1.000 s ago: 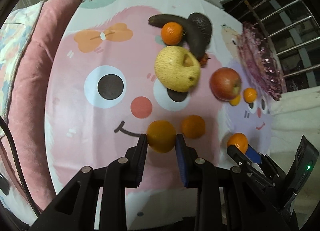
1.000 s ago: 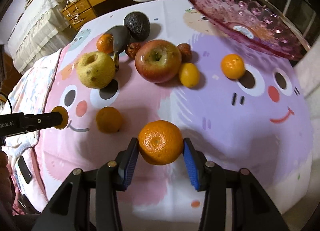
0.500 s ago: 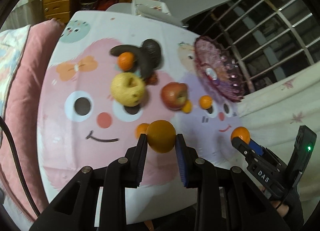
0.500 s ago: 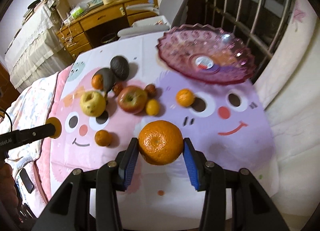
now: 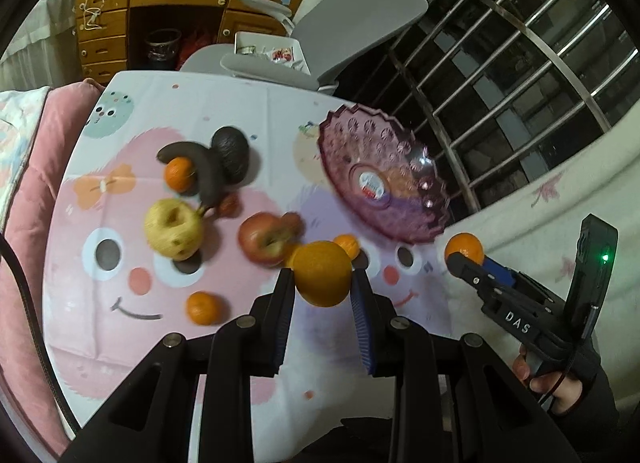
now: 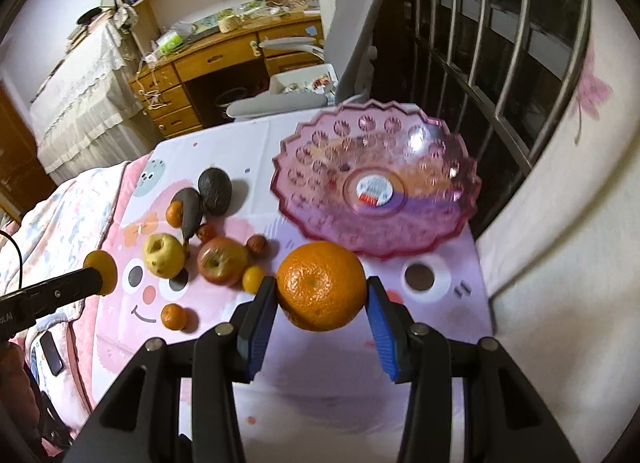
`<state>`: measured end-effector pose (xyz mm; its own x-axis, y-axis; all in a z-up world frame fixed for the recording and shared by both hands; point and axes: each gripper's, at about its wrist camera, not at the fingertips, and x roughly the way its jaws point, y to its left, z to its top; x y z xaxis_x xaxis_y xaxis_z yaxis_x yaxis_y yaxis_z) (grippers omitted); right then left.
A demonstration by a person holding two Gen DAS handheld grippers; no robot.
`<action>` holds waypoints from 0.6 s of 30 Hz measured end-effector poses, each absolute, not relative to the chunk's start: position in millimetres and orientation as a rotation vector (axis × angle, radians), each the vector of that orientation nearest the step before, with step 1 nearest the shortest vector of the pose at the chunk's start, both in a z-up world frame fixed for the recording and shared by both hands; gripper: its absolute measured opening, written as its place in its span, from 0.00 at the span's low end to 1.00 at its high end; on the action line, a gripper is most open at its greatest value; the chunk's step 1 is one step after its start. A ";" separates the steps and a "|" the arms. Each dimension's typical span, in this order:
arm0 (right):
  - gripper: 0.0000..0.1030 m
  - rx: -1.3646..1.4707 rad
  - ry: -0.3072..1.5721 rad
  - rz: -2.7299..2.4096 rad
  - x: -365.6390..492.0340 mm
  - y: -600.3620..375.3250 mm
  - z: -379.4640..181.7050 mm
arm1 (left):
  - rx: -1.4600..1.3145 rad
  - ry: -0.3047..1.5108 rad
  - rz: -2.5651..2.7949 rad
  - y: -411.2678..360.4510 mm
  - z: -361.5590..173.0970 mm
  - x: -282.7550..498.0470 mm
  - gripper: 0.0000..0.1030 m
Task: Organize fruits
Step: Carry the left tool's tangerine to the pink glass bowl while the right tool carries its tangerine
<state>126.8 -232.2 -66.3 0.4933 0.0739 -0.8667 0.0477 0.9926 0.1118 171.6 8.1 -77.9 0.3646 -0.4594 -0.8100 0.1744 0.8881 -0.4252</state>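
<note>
the left gripper (image 5: 322, 283) was clenched on a smooth-skinned orange (image 5: 321, 273), its ribbed blue pads (image 5: 362, 321) pressed against both sides of the round fruit, which hung in the air above the near half of the table. the right gripper (image 6: 320, 293) was clenched the same way on a larger mandarin (image 6: 321, 285) with dimpled, pebbly peel and a small stem scar facing the camera, held up just in front of the near rim of the bowl.

the bowl (image 6: 376, 187), a translucent pink glass dish with a scalloped edge and pressed round dimples, sat at the far right corner of the table (image 6: 320, 391), with a round sticker at its centre. the table was covered by a soft cloth printed with pink and lilac cartoon faces.

the other fruit lay loose on the cloth, left of the bowl. a dark, rough avocado (image 6: 215, 190) and a blackened curved banana (image 6: 191, 209) lay toward the far edge, with a small tangerine (image 6: 174, 213) touching the banana. nearer, a blemished yellow apple (image 6: 164, 255) and a glossy red apple (image 6: 221, 260) sat side by side, a small yellow kumquat (image 6: 253, 278) against the red one and two brownish nut-like fruits near them, too small to identify. another small tangerine (image 6: 173, 316) lay alone toward the near left edge.
</note>
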 end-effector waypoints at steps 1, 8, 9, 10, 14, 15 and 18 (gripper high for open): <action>0.44 0.121 1.057 0.029 130.0 -237.6 -66.4 | -0.294 1.122 -0.408 0.1 -76.1 172.9 0.26; 0.44 0.074 1.056 0.130 157.3 -279.1 -71.5 | -0.316 1.074 -0.372 -62.8 -70.2 189.1 0.26; 0.44 0.071 1.056 0.141 160.0 -284.2 -73.0 | -0.317 1.074 -0.367 -73.0 -72.2 193.9 0.26; 0.44 0.064 1.056 0.154 164.3 -290.7 -75.6 | -0.320 1.076 -0.365 -79.3 -73.9 197.6 0.26; 0.44 0.055 1.064 0.185 176.8 -309.1 -85.8 | -0.324 1.098 -0.359 -114.4 -87.8 217.5 0.26; 0.44 0.066 1.069 0.193 179.2 -312.6 -88.8 | -0.326 1.102 -0.356 -122.0 -91.7 222.6 0.26; 0.44 0.112 1.104 0.211 190.3 -327.1 -103.8 | -0.326 1.123 -0.346 -142.4 -106.2 237.1 0.26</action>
